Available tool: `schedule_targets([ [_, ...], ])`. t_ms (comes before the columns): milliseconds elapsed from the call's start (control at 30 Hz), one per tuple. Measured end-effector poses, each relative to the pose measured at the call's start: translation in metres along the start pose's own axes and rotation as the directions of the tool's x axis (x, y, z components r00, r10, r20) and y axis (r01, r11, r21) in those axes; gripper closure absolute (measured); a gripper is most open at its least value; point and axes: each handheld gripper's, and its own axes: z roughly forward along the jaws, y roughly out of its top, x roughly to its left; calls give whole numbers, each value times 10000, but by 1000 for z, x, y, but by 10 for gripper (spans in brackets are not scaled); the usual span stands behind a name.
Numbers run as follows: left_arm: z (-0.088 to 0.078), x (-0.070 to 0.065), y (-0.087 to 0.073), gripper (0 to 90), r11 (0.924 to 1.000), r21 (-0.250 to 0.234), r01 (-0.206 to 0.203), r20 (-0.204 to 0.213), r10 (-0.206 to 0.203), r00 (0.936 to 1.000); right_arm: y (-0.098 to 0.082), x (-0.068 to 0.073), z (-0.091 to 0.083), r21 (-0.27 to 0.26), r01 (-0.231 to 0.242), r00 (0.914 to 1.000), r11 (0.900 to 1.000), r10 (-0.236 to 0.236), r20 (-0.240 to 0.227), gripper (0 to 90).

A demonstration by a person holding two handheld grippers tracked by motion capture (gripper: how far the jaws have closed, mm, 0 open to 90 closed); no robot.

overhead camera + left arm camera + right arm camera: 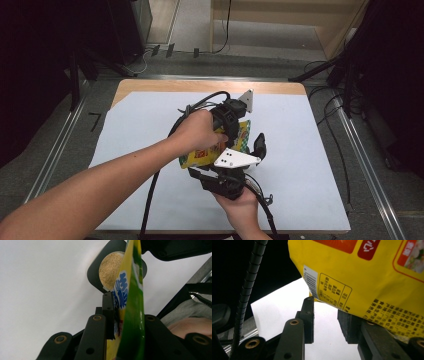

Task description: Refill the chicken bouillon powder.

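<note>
A yellow and green snack bag hangs above the white-covered table near its middle. My left gripper reaches down from above and is shut on the bag's edge; in the left gripper view the bag stands edge-on, pinched between the jaws of this gripper. My right gripper comes up from the near side under its grey plate. In the right gripper view its jaws stand apart with white table showing in the gap, and the bag's printed lower corner lies over the right jaw.
A black piece with a round tan pad shows just beyond the bag. Black cables trail over the table's near edge. Bare wood runs along the far edge, with metal rails and dark equipment around the table.
</note>
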Motion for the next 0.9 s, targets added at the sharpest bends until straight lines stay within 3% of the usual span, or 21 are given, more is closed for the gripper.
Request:
schedule_targets([
  [900, -16, 4, 10, 846, 9991, -299, 290, 3, -290, 9996, 13, -6, 0, -294, -85, 9999, 9995, 89, 118, 689],
])
